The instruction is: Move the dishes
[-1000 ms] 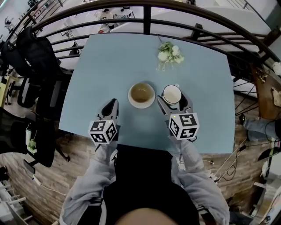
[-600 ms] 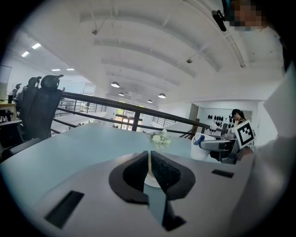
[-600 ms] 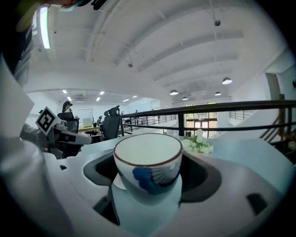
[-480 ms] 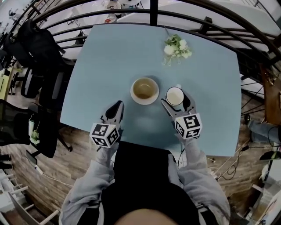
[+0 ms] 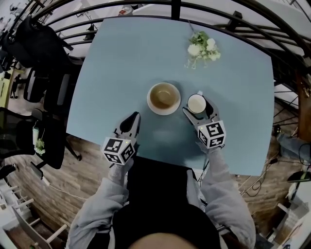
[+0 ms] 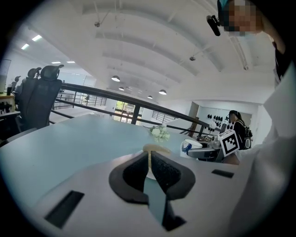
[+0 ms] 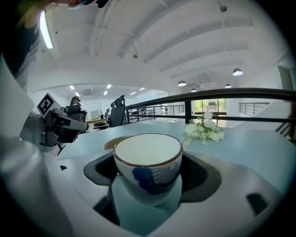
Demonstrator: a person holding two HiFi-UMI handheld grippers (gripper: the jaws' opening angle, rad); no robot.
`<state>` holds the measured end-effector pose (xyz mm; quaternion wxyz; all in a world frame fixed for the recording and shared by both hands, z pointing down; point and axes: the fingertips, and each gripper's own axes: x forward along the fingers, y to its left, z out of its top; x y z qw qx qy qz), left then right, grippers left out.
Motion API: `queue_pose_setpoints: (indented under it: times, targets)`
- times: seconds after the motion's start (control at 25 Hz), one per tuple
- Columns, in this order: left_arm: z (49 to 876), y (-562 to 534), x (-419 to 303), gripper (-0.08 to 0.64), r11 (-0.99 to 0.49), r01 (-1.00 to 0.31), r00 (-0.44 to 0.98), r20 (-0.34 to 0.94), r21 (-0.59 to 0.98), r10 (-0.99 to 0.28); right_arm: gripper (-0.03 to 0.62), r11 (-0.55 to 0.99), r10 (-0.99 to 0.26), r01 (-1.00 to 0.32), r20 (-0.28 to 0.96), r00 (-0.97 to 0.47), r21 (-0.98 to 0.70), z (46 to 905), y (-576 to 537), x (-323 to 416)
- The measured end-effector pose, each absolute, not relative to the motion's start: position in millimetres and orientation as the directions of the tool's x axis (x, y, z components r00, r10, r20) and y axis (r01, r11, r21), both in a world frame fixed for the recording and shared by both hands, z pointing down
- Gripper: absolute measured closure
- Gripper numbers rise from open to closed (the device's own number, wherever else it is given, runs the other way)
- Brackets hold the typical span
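The right tool (image 7: 148,172) has its jaws set wide and closed on the sides of a white cup (image 7: 148,159), which stands upright between the pads. The cup has a brown rim and a blue fan pattern. It is low at the table (image 5: 121,63), though I cannot tell whether its foot touches the top. The left tool (image 6: 149,156) has its jaws drawn together with nothing between them. It sits over the near edge of the pale blue table. A bowl (image 5: 164,98), white-rimmed and brownish inside, rests on the table just beside the cup, ahead of the left tool and apart from it. A sprig of white flowers (image 5: 203,49) lies at the far side. A dark railing (image 5: 146,6) curves behind the table, and black office chairs (image 5: 34,44) stand off to the left.
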<state>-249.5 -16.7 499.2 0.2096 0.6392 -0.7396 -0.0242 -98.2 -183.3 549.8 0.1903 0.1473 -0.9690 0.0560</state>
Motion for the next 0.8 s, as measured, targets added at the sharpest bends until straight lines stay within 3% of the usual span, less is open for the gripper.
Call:
queue_pose_setpoints:
  times: [0.32,0.56,0.8]
  targets:
    - [508.7,-28.3,-245.8,0.529,0.171,-0.955,-0.089,0.320,0.240,-0.943,0.183,0.955,-0.263,-0.296,0.376,-0.888,-0.030,562.0,-184.7,-100.2]
    - [513.0,-36.0,-244.4,0.529,0.181,-0.937,-0.083,0.314,0.299,-0.946,0.184,0.956,-0.265,-0.292,0.353,-0.897,-0.026,561.8,-182.9,-100.7]
    - [510.2,-37.4,-244.8,0.529,0.175,-0.945,-0.082,0.317,0.275,-0.945,0.172,0.942,-0.273,-0.323,0.344,-0.898,-0.096,566.6,-184.4,-99.9]
